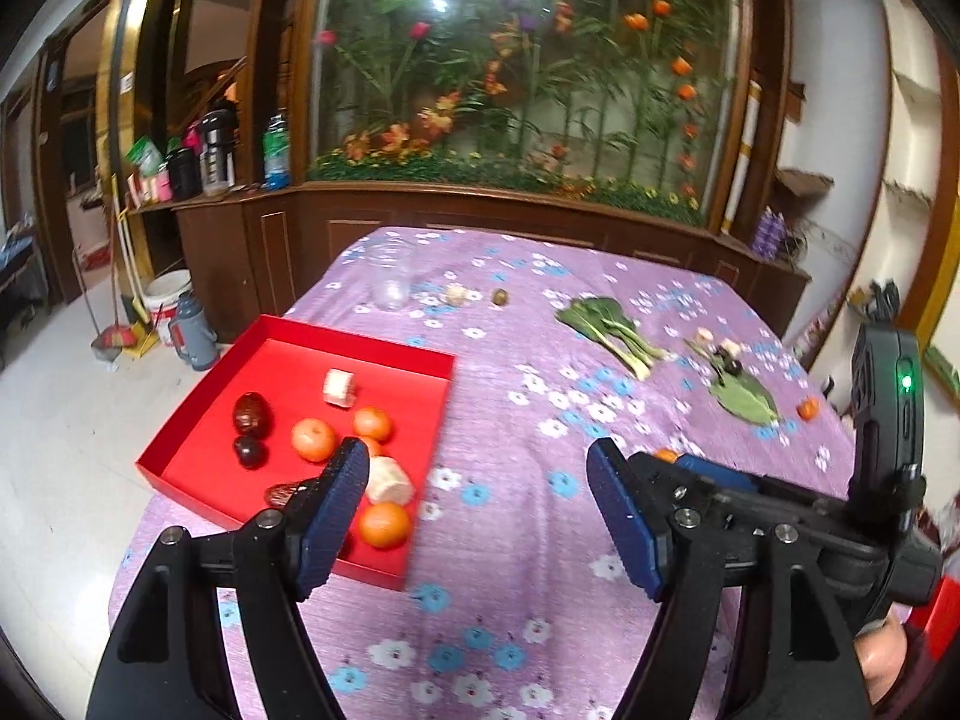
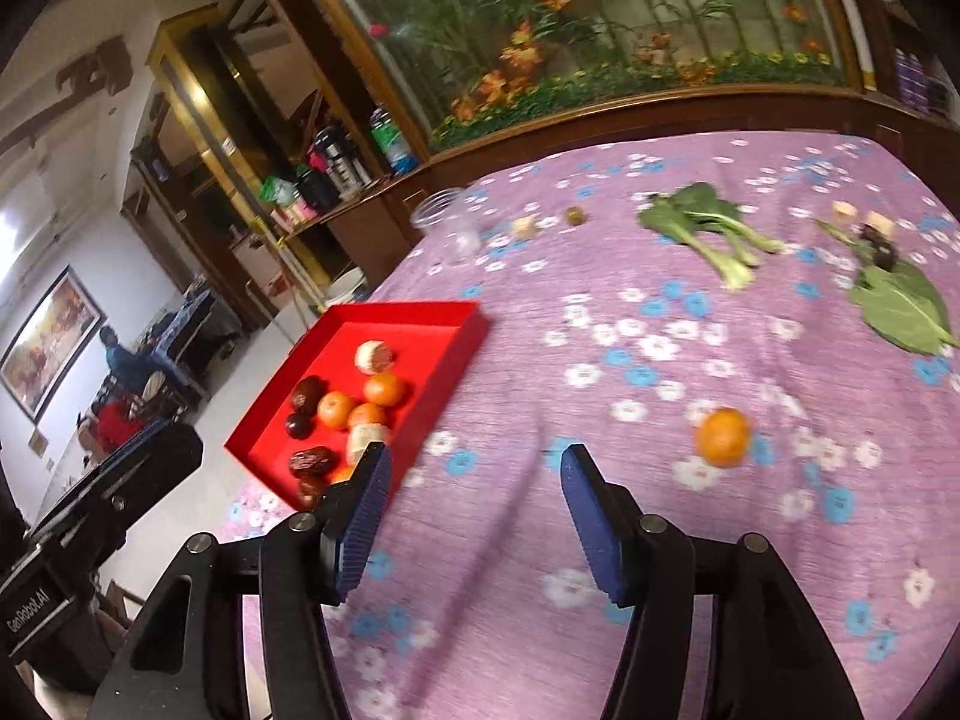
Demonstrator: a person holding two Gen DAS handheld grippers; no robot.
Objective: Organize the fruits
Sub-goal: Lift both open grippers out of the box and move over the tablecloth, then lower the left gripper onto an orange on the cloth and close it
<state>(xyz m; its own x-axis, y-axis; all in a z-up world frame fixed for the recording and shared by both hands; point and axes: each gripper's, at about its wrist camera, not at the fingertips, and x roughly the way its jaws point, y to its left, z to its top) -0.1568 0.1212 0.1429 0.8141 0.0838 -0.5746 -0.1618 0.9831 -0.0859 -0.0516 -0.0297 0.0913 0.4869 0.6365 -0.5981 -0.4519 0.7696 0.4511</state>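
Note:
A red tray (image 1: 282,342) lies at the table's left edge; it also shows in the right wrist view (image 2: 420,315). It holds several tangerines (image 1: 313,439), dark dates (image 1: 252,414) and pale cut chunks (image 1: 339,387). One loose tangerine (image 2: 723,437) lies on the purple cloth, right of my right gripper (image 2: 474,471), which is open and empty above the cloth. My left gripper (image 1: 477,468) is open and empty; its left finger (image 1: 336,504) overlaps the tray's near right corner. The right gripper's body (image 1: 780,492) shows in the left wrist view.
On the floral cloth lie bok choy (image 2: 696,222), a green leaf (image 2: 900,306), small pale chunks (image 2: 843,211), a dark fruit (image 2: 879,246), a small brown-green fruit (image 2: 575,215) and a clear plastic cup (image 2: 447,222). A wooden cabinet stands behind the table.

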